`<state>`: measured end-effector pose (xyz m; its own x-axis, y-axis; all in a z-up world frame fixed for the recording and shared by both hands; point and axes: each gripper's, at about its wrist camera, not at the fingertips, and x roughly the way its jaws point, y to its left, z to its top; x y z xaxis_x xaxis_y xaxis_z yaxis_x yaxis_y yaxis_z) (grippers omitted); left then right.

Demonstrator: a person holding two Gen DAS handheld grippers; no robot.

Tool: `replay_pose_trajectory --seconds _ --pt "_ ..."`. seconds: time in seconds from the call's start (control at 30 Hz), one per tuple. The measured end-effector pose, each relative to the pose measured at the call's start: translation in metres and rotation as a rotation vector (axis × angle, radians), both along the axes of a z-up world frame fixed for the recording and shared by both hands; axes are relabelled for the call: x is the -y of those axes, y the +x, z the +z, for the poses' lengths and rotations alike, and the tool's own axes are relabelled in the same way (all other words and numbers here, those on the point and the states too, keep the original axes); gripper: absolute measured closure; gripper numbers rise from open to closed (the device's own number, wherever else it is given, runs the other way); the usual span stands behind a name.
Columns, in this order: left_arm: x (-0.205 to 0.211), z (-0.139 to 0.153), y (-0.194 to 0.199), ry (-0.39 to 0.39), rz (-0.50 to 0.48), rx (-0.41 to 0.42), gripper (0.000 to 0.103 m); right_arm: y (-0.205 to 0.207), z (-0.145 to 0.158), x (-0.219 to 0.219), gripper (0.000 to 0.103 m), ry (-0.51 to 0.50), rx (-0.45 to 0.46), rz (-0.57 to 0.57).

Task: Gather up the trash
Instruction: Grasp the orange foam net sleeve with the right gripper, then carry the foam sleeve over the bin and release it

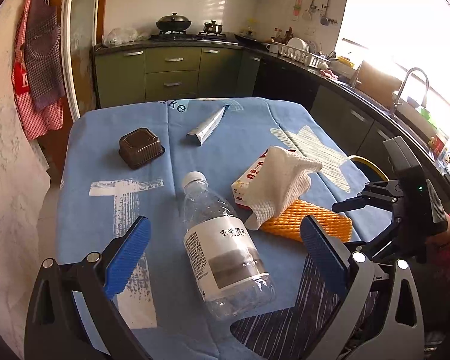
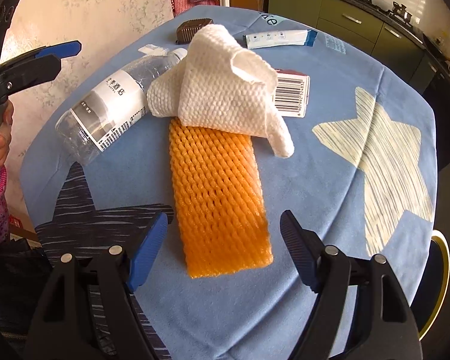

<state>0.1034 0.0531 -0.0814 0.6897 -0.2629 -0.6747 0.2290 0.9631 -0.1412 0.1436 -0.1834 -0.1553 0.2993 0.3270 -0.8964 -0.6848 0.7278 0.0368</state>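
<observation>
Table (image 1: 84, 156): blue star-print cloth filled both views.
Progress: nothing looked collected yet; all trash lay on the cloth.
Bottle (image 1: 225, 249): lay centre frame, left view.
Orange foam net (image 2: 219, 198): centre, right view.
Left gripper (image 1: 225, 258): angled down, jaws spread astride the bottle, not touching.
Right gripper (image 2: 224, 249): angled down, jaws spread, empty.

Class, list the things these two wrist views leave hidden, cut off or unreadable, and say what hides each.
- Small red-and-white cardboard box: in both views, the crumpled white paper towel hides most of it.
- Orange foam net sleeve: far end under the towel, right wrist view.
- Clear plastic water bottle: small label print too fine to read, left wrist view.
- Window: glare washes it out, left wrist view.
- Where the trash goes: no bin seen.
</observation>
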Motion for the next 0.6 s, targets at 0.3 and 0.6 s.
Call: replay_pose_trajectory --seconds 0.3,0.6 --pt "0.0 -0.001 0.002 -0.018 0.006 -0.003 0.005 -0.001 0.002 -0.002 0.064 -0.006 0.01 0.019" --pt "0.002 -0.001 -0.001 -0.022 0.019 -0.003 0.005 -0.015 0.015 0.006 0.089 0.007 0.045 0.013"
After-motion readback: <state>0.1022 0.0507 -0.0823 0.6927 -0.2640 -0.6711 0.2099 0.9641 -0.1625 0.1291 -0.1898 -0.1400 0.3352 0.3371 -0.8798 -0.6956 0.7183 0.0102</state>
